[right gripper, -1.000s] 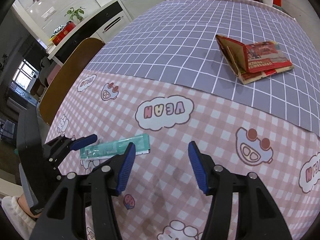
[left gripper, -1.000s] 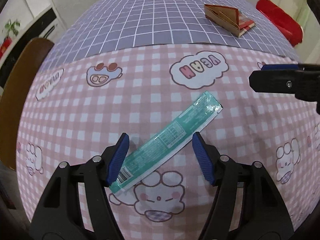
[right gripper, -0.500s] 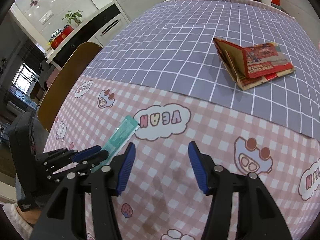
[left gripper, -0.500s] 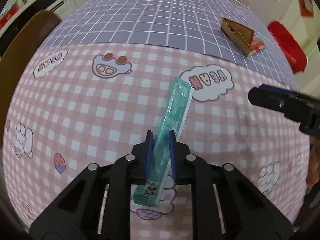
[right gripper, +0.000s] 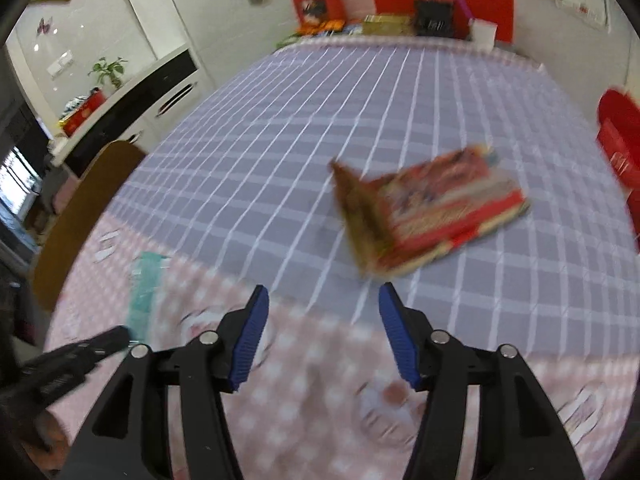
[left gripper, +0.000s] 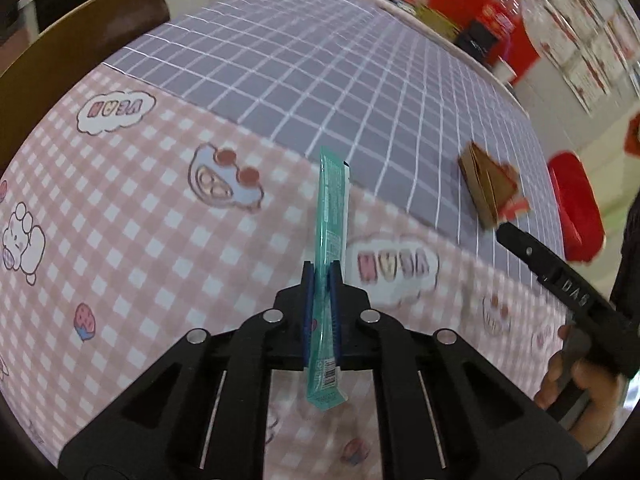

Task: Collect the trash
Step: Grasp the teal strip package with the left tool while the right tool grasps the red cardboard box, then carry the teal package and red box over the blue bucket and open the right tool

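Note:
A long teal snack wrapper [left gripper: 332, 216] stands on edge, lifted off the pink checked cloth, with my left gripper [left gripper: 321, 280] shut on its lower part. In the blurred right wrist view the wrapper [right gripper: 146, 288] shows at the left, held by the left gripper [right gripper: 120, 336]. My right gripper [right gripper: 322, 300] has nothing between its blue pads and its jaws are opening. It points toward a flattened red and brown paper bag [right gripper: 432, 212] lying on the purple grid cloth just beyond it. The same bag [left gripper: 490, 192] appears at the right of the left wrist view, with the right gripper's tip below it.
A wooden chair back [left gripper: 72, 52] stands at the table's left edge. A red object [left gripper: 576, 208] lies off the table's right side. Boxes and red items [right gripper: 400, 20] crowd the far end. A person's hand [left gripper: 580, 392] holds the right gripper's handle.
My left gripper shut on the teal wrapper, rolled and lifted it off the cloth. My right gripper moved across toward the paper bag, its jaws a little wider.

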### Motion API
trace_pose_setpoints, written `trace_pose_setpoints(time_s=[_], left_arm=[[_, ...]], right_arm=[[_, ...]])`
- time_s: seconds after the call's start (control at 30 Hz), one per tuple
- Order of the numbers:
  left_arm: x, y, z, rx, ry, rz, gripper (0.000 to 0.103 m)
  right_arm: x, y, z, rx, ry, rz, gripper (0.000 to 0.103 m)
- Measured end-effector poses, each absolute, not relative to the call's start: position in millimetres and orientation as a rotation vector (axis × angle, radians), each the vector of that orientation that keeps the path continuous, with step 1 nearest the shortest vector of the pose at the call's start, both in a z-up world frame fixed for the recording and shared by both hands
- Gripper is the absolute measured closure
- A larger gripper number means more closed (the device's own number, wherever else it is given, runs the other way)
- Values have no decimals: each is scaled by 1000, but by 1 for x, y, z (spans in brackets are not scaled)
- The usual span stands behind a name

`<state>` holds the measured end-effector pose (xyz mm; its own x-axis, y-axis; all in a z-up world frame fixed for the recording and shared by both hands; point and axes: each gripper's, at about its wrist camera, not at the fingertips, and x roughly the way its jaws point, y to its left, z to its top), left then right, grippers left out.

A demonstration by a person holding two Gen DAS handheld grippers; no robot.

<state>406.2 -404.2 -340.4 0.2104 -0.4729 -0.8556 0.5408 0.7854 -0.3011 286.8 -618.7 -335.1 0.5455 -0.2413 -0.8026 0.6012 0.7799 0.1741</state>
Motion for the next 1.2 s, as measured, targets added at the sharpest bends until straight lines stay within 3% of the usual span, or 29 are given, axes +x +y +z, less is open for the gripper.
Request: trace_pose_setpoints(time_s=[0.1, 0.3, 0.33, 0.43, 0.53, 0.87, 1.2], left_arm=[[413, -414, -334, 54, 1144, -669, 95], [418, -412, -327, 17, 1134, -644, 95], [417, -407, -326, 10, 1134, -638, 95], [416, -391, -323, -16, 1135, -620, 95], [415, -371, -319, -45, 1132, -599, 95], [399, -240, -289, -200, 1078, -489, 95], [353, -18, -277, -333, 1044, -217, 95]], right_arm=[[298, -630, -338, 399, 833, -547, 39], [326, -651, -362, 294, 893, -557, 40], [329, -653, -367, 292, 909, -550, 55], [334, -647, -369, 275, 944, -507, 85], [337, -631, -361, 269, 950, -457, 96], [350, -465, -292, 253, 880, -85, 96], [368, -227, -285, 263, 966, 347, 96]])
